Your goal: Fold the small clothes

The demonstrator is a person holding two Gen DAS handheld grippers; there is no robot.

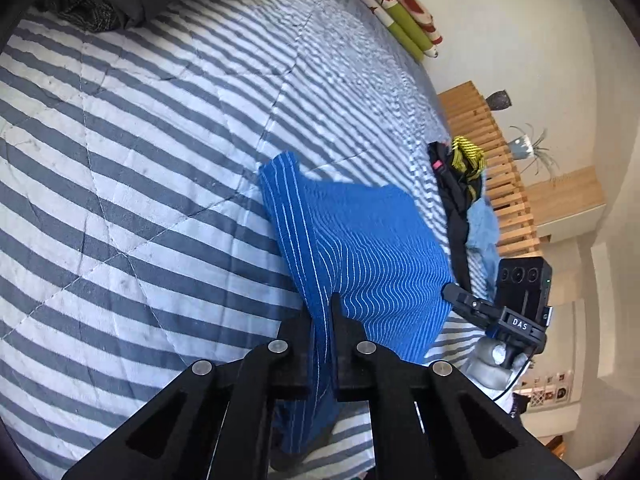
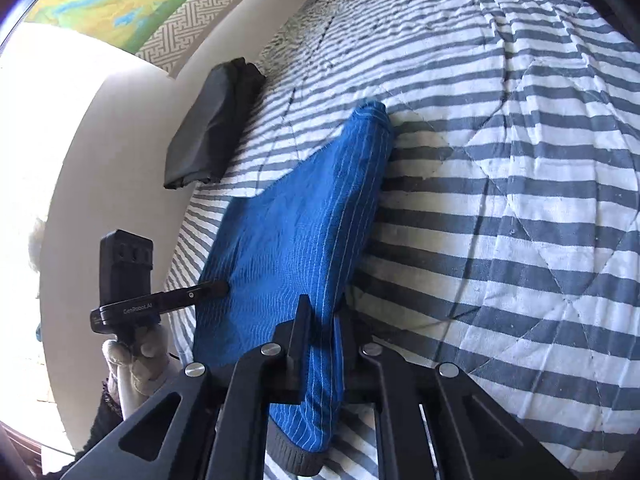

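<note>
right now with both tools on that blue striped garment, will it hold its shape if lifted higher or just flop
Probably flop: the blue garment already drapes and creases between the left tool and the right tool, so it looks thin and soft. It seems light, since a pinch at each edge holds it up. The loose far end resting on the striped quilt would likely drag or swing.

The blue shorts (image 1: 360, 248) with thin white stripes are pinched in both claws. They stretch away from the claws over the striped bed, their dark waistband (image 2: 294, 454) hanging below.
</note>
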